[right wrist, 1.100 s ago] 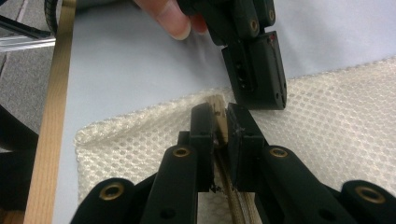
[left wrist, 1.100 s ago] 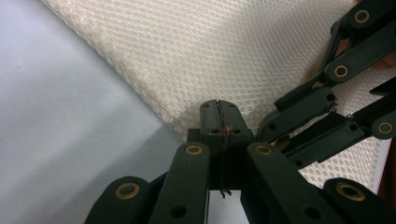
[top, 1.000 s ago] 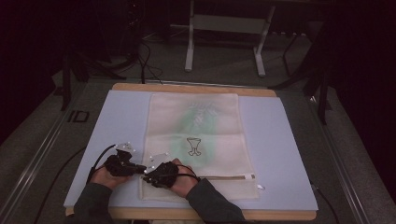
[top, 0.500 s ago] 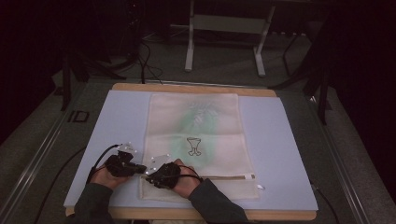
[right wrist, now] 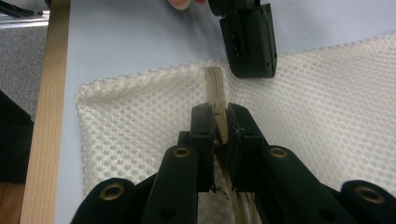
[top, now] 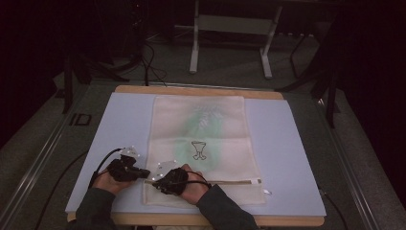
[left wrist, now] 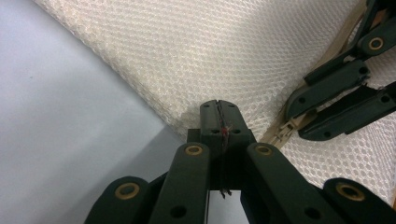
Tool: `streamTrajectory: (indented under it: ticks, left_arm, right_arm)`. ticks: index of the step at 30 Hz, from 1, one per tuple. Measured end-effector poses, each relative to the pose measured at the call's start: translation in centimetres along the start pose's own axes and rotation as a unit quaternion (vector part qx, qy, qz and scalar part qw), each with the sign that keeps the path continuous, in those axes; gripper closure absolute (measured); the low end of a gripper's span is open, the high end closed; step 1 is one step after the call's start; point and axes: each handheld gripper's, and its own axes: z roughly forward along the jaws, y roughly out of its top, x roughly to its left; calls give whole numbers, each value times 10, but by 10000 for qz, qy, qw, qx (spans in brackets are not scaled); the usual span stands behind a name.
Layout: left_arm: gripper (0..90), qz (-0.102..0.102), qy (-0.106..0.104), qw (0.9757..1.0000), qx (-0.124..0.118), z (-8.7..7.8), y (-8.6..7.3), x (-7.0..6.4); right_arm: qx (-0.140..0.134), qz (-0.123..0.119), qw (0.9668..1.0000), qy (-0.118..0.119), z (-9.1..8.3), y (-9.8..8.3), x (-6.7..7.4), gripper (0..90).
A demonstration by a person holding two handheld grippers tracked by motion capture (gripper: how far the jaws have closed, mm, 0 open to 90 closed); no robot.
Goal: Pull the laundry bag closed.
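Soft, light mesh laundry bag [top: 198, 143] lying flat on the blue mat [top: 287, 143] on the table [top: 191, 89]. Floppy, sure to sag if lifted; best held at the zipper [right wrist: 215, 93] near the corner. Left hand-held gripper [left wrist: 219, 119] closed tight at the bag's edge. Right hand-held gripper [right wrist: 220, 122] pinching the zipper strip.
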Motion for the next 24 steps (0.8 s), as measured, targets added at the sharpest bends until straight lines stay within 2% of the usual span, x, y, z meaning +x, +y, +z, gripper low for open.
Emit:
streamTrajectory:
  ticks: [24]
  left_arm:
    - [900, 34, 41, 10000, -17, 0, -1, -1]
  right_arm:
    - [265, -176, 9994, -98, -19, -7, 1, 822]
